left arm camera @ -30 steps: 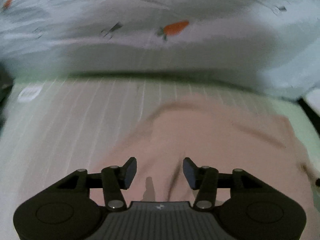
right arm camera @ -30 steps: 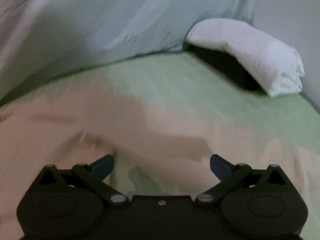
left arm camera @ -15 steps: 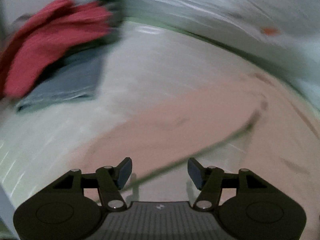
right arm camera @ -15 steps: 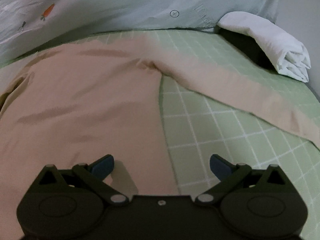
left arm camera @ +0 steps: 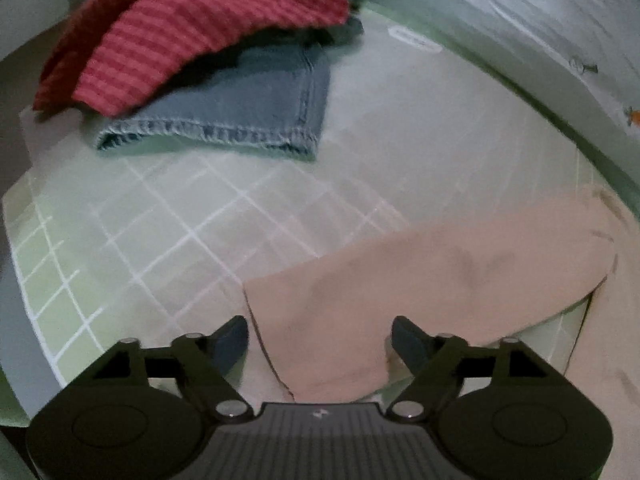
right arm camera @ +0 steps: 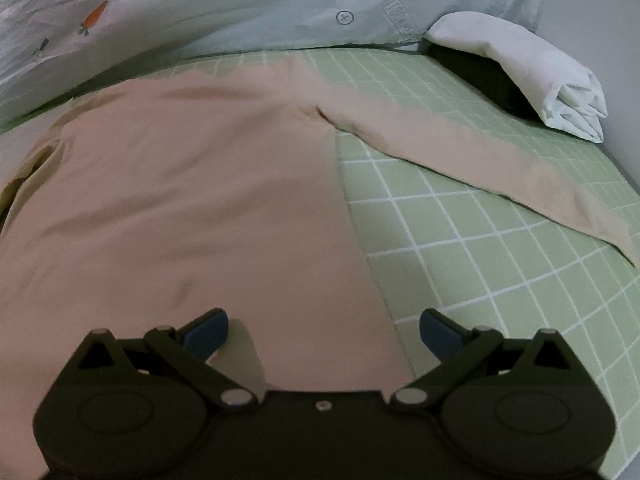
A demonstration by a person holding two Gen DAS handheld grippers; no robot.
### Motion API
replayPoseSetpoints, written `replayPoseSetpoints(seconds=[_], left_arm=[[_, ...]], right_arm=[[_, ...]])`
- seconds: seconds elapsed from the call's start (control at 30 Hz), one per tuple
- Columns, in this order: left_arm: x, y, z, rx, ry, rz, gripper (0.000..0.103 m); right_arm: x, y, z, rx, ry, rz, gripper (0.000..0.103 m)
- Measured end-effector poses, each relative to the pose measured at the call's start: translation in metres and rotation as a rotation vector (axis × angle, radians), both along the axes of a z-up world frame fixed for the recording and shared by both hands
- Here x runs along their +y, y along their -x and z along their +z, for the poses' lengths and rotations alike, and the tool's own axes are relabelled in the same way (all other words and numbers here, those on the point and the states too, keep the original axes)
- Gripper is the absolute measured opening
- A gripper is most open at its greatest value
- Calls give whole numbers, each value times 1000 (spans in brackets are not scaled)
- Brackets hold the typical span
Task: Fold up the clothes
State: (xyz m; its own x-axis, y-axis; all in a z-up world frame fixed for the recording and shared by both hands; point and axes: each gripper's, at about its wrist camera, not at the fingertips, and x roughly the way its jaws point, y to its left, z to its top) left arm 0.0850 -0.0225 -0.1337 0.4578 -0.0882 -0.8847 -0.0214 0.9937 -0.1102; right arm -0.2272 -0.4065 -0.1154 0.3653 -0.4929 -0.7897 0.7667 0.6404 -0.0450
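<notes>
left gripper (left arm camera: 320, 338) opening over beige sleeve (left arm camera: 420, 280), red/denim pile (left arm camera: 208, 60) here only; right gripper (right arm camera: 324, 330) released, sees white bundle (right arm camera: 520, 76).

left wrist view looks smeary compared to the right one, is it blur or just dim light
Left wrist view: motion blur smears the red knit, the jeans and the sheet's grid; the left gripper, jaws opening over the beige sleeve, stays sharp. Right wrist view: equally dim, yet the beige shirt and white bundle are crisp; both views bow at the edges.

Beige long-sleeved cloth top (right arm camera: 180, 200) spread on the bed.
It lay flat, face down or up unclear, one sleeve (right arm camera: 480, 168) angled outward.
</notes>
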Motion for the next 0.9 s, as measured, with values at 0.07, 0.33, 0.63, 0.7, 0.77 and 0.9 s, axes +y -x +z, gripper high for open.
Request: replayPoseSetpoints(seconds=[0.07,0.33,0.63,0.7,0.77,0.9], left_arm=[[-3,0,-2,-4,-10,-11,84],[-20,5,6,-43,69,-124,13],[-71,18,49,-163,227,-265,7],[-94,24,61,-179,269,-313,7],[-117,30,70,-195,297,-382,7],[-173,57,88,-201,362,-581,7]], right_arm=[[1,0,0,2,-3,-5,103],[3,11,5,-3,-4,-10,103],[-15,38,12,-28,10,-33,103],[-19,47,12,-34,13,-42,103],[-23,58,13,-39,15,-55,103],[-32,81,15,-52,19,-96,103]])
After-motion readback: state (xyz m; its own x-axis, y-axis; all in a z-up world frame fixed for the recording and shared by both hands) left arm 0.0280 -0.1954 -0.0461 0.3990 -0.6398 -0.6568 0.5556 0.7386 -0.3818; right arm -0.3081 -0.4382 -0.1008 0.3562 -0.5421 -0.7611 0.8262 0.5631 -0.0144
